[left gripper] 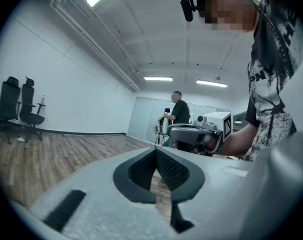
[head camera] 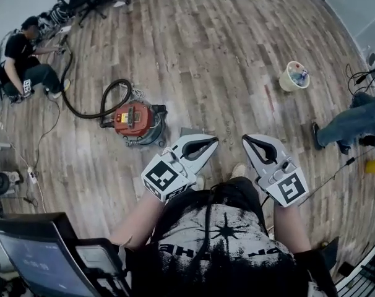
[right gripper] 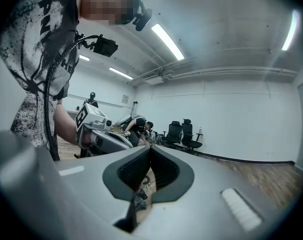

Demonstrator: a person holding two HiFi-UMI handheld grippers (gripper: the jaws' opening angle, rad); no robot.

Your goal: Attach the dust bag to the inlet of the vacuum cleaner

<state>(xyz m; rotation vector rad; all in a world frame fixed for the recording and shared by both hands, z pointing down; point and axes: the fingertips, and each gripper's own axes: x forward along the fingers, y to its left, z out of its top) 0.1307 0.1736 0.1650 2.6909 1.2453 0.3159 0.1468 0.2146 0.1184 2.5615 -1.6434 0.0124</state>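
Observation:
The red vacuum cleaner (head camera: 135, 120) stands on the wooden floor, left of and beyond my hands, its black hose (head camera: 91, 104) curling away to the left. A grey flat piece (head camera: 189, 131) lies on the floor beside it, partly hidden by my left gripper; I cannot tell if it is the dust bag. My left gripper (head camera: 213, 142) (left gripper: 155, 150) and right gripper (head camera: 246, 140) (right gripper: 150, 148) are held level in front of my chest, side by side. Both are shut with nothing between the jaws. Each shows in the other's view: the right gripper (left gripper: 194, 133), the left gripper (right gripper: 102, 138).
A pale bucket (head camera: 294, 76) with items stands at the far right. A person (head camera: 23, 57) crouches at the far left by cables. Another person's leg (head camera: 351, 124) reaches in at the right. A screen (head camera: 39, 258) sits at the bottom left, office chairs (right gripper: 184, 133) by the wall.

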